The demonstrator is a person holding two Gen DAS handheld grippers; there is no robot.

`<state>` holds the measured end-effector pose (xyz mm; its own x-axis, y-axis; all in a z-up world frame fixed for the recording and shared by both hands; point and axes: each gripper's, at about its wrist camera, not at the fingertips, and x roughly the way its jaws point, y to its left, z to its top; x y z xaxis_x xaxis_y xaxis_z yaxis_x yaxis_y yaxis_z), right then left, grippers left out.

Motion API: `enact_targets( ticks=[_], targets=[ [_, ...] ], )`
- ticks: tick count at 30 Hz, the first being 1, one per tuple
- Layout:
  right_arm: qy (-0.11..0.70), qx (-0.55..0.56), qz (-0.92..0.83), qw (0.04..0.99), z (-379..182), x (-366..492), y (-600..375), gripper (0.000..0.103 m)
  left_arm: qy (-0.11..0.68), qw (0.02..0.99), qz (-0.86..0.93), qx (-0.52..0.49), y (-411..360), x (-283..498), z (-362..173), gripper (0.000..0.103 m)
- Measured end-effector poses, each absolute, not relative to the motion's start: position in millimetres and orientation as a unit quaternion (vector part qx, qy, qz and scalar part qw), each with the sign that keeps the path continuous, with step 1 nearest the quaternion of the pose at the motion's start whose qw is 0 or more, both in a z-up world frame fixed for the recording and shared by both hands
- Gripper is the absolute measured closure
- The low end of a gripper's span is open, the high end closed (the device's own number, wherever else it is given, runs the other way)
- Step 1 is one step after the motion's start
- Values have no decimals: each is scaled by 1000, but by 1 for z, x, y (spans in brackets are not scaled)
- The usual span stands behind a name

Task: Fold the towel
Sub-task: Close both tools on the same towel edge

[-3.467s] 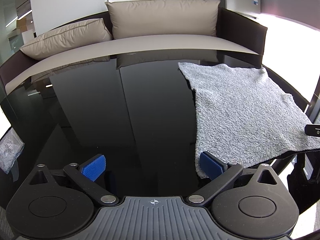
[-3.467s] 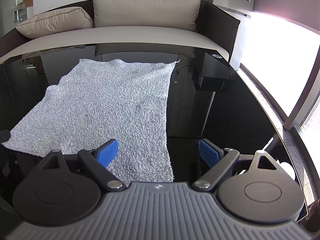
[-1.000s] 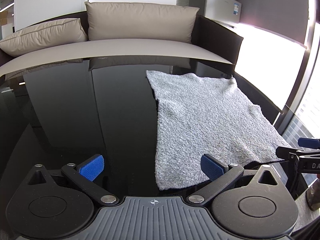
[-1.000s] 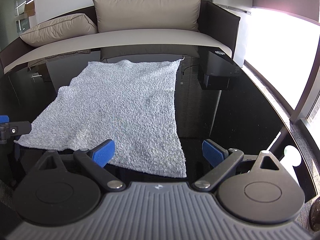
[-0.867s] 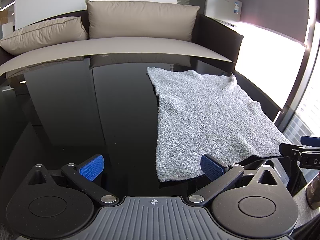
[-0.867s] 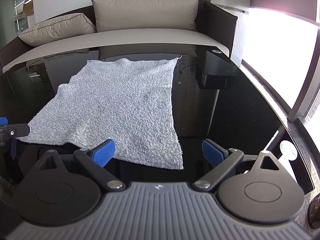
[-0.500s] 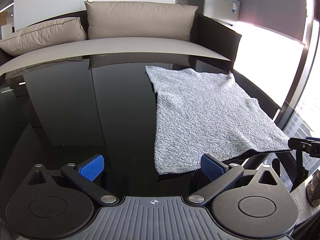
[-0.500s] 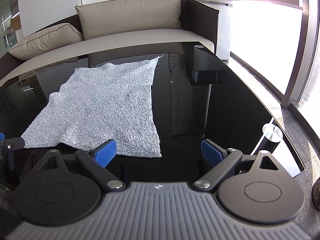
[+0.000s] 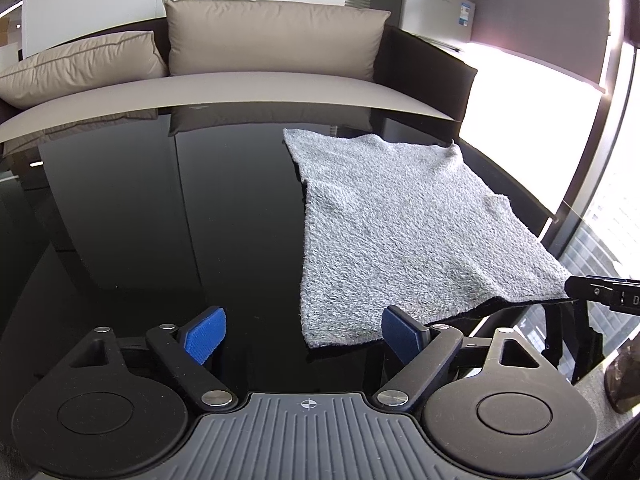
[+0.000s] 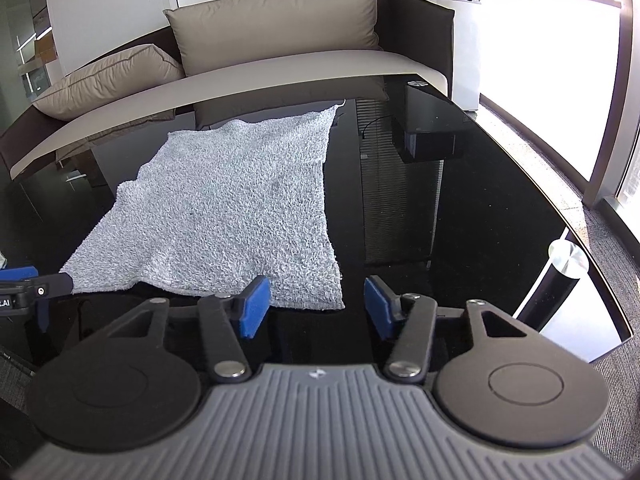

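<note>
A grey terry towel (image 9: pixel 404 224) lies spread flat on the black glass table (image 9: pixel 140 220). In the left wrist view its near left corner sits between the blue pads of my left gripper (image 9: pixel 304 336), close to the right pad. The jaws are closing and do not touch the cloth. In the right wrist view the towel (image 10: pixel 224 208) has its near right corner between the pads of my right gripper (image 10: pixel 316 309). Those jaws are closing too, with a gap still left on both sides. Each view shows the other gripper's finger at the towel's far near corner.
A dark sofa with beige cushions (image 9: pixel 272 36) stands behind the table. A black box (image 10: pixel 428 140) shows at the back right. The table's curved edge and a round metal cap (image 10: pixel 568 260) are at the right, beside bright windows.
Both pairs of jaws have narrowed, the right pair much more. The right gripper shifted sideways and rolled a little, so the towel's corner now lies between its pads. The left gripper stayed put.
</note>
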<state>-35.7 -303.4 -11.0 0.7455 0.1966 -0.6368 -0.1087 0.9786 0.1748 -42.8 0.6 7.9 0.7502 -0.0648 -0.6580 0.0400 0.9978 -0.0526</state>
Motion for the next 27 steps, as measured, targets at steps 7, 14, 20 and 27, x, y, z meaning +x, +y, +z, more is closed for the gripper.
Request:
enact_targets(
  ticks=[7,14,20,27],
  targets=[
    [350,70,87,930,-10,-35,-305,78,349,936,-41,-4,-4,-45,9,43],
    [351,77,91,929,-10,-35,-305,88,349,936,-49,0,-6,-44,9,67],
    [350,82,91,929,-10,-34,-305,90,352,934,-56,3,-7,-44,9,91],
    [349,85,94,928,-10,-35,-304,91,354,933,-58,0,-6,-43,10,99]
  ],
)
